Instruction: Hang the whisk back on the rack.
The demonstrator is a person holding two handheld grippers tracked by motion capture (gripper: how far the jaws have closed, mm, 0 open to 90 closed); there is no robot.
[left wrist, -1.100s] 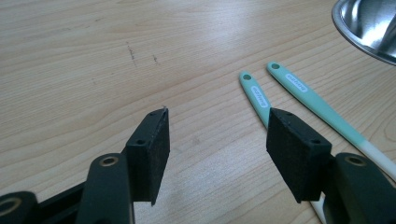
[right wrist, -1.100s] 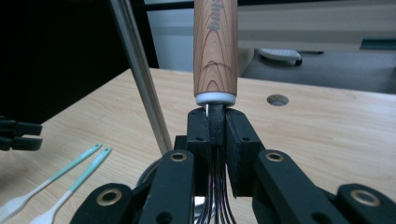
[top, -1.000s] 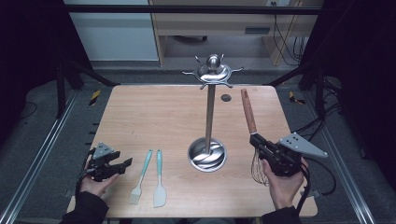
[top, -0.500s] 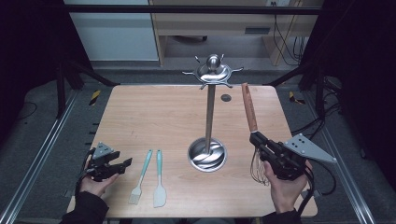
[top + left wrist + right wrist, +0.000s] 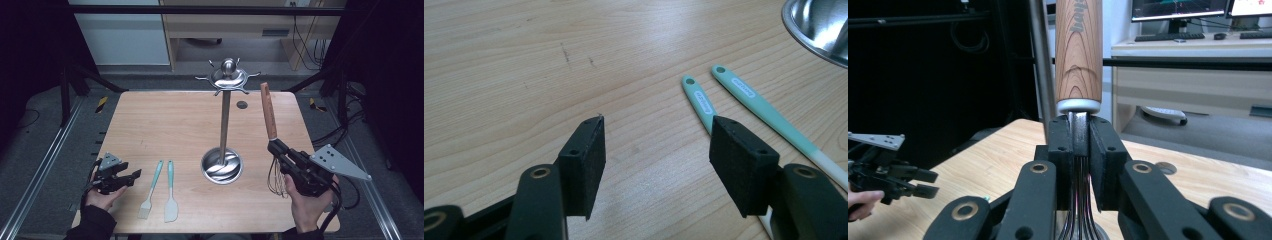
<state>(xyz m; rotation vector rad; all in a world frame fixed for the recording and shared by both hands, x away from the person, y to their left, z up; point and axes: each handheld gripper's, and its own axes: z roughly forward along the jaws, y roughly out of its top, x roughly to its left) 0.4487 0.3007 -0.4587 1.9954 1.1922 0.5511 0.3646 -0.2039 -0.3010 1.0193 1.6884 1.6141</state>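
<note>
Holding a whisk [image 5: 272,145] by the neck just below its wooden handle, the right gripper [image 5: 278,150] had its jaws closed tight on the wires at the near right of the worktop [image 5: 160,125]. The whisk stood nearly upright, handle end up and leaning a little away towards the far side, wire loops hanging down near the worktop. It looked like a hanging job: the whisk was lifted, and the next move would seem to call for carrying it left and up to a hook on the metal stand [image 5: 225,115], whose crown sat well above the handle. The left gripper [image 5: 131,176] rested near left, jaws apart and empty, beside a brush [image 5: 151,189] and a spatula [image 5: 170,192].
</note>
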